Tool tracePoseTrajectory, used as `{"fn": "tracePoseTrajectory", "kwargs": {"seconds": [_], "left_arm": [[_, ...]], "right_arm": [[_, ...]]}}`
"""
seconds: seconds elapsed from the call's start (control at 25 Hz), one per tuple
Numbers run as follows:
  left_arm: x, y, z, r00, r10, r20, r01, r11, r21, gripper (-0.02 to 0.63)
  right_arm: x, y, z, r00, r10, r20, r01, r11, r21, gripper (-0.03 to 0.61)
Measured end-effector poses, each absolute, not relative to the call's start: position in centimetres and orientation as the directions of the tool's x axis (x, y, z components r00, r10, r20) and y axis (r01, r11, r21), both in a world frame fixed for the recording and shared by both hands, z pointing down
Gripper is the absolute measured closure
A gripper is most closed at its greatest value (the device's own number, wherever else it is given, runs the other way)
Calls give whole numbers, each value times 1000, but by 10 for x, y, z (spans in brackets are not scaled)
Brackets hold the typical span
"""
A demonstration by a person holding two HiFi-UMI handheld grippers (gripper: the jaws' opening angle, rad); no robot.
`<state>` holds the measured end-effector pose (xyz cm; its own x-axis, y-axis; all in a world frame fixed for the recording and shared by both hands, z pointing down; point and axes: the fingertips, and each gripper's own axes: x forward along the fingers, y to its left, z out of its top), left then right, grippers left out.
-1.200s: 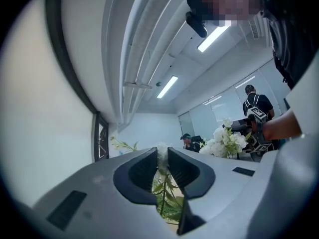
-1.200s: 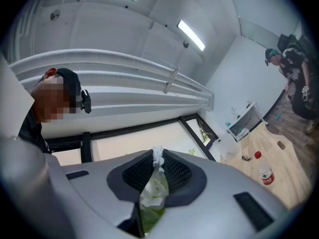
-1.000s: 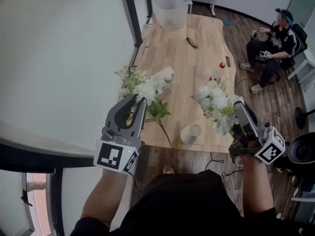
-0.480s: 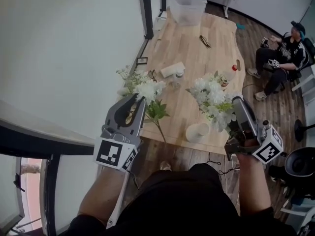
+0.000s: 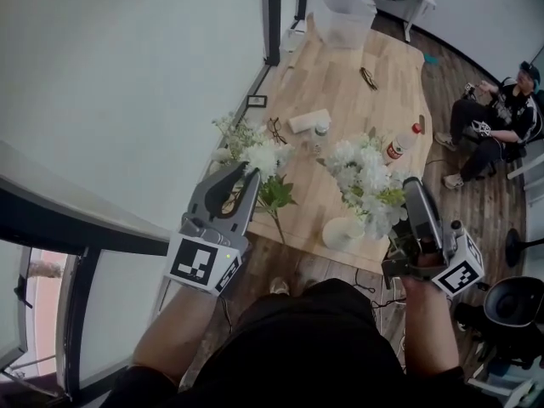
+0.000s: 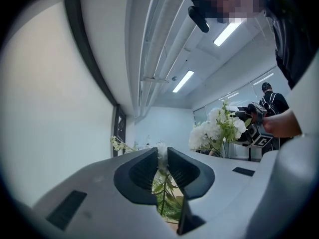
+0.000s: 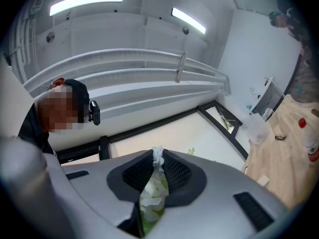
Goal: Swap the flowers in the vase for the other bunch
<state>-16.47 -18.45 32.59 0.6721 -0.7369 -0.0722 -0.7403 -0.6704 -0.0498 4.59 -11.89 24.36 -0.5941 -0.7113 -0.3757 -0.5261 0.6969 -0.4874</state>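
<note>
- Left gripper (image 5: 244, 173): my jaws were drawn nearly together and pinched on one thin green stem. I held it about level, probably to carry the blooms clear of the table (image 5: 357, 100).
- Left bunch (image 5: 255, 155): loose white blossoms, wispy sprigs and broad matte leaves. A long bare stem trailed toward 5 o'clock, past the pale wood's near edge.
- Vase (image 5: 340, 233): small, white, smooth and round-mouthed. It stood near the front edge at 4 o'clock of the left bunch and appeared empty, so either bunch could go in.
- Right bunch (image 5: 365, 177): dense, rounded white heads with pale green among them, at 12 o'clock of the vase and overlapping its rim.
- Right gripper (image 5: 414, 195): my jaws were clamped on the bundled pale-green stems. I tilted it upward, likely to keep the heads upright.
</note>
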Motion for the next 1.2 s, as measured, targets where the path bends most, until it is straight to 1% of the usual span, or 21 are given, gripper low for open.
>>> {"fn": "tracePoseTrajectory", "kwargs": {"seconds": [0.32,0.68,1.0,1.2], "left_arm": [[-163,-182,330,628,-778,-35,-778,-626,-45,552],[-165,-179,335,570,-821,7,-821,-570,-45,554],[-174,-171,341,533,-846,10,-845,-533,-48,554],[-182,-171,339,509,-861,9,-859,-509,-57,554]], "right_arm": [[39,-126,256,-644,-663,-382,-419,724,-549,506],[35,-144,273,-679,-633,-372,-335,718,-611,506],[20,-140,262,-720,-567,-401,-274,763,-586,506],[20,-142,276,-729,-564,-388,-266,756,-598,506]]}}
